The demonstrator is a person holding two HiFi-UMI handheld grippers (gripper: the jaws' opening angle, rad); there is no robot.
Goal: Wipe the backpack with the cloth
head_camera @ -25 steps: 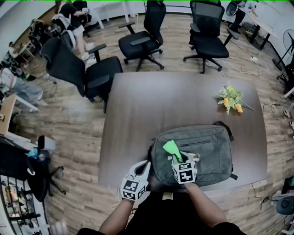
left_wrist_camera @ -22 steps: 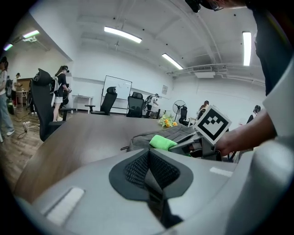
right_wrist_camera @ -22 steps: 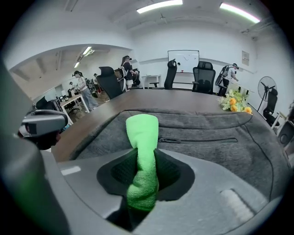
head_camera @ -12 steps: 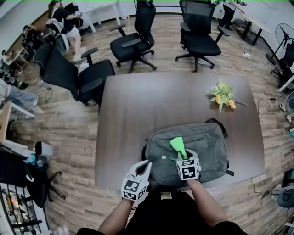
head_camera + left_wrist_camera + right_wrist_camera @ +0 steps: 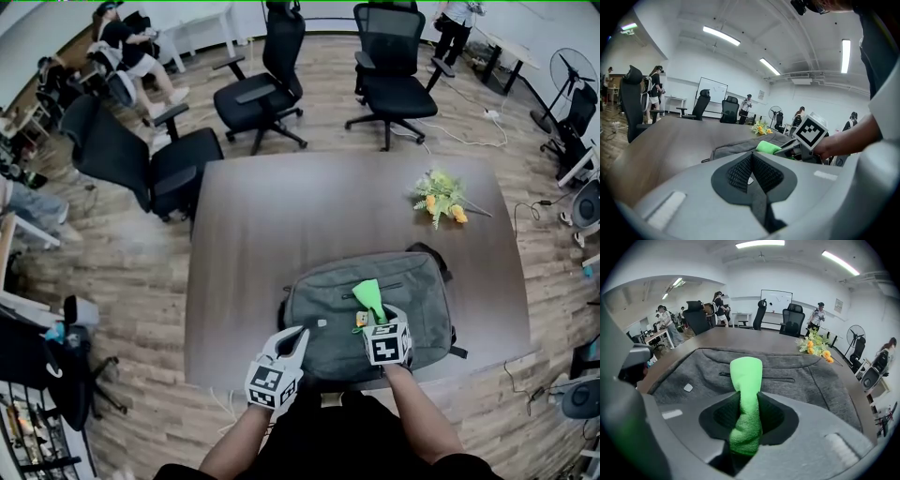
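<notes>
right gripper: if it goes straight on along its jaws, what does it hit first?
Likely the backpack. The right gripper, shut on the green cloth, points at its front panel near the zip, so the cloth's tip should touch there first. Height above the fabric is unclear.

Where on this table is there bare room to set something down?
The table is bare across its far and left part, between the backpack, the flowers and the far edge. A strip lies left of the backpack. The near edge is crowded: backpack, left gripper, and right gripper holding the cloth.
</notes>
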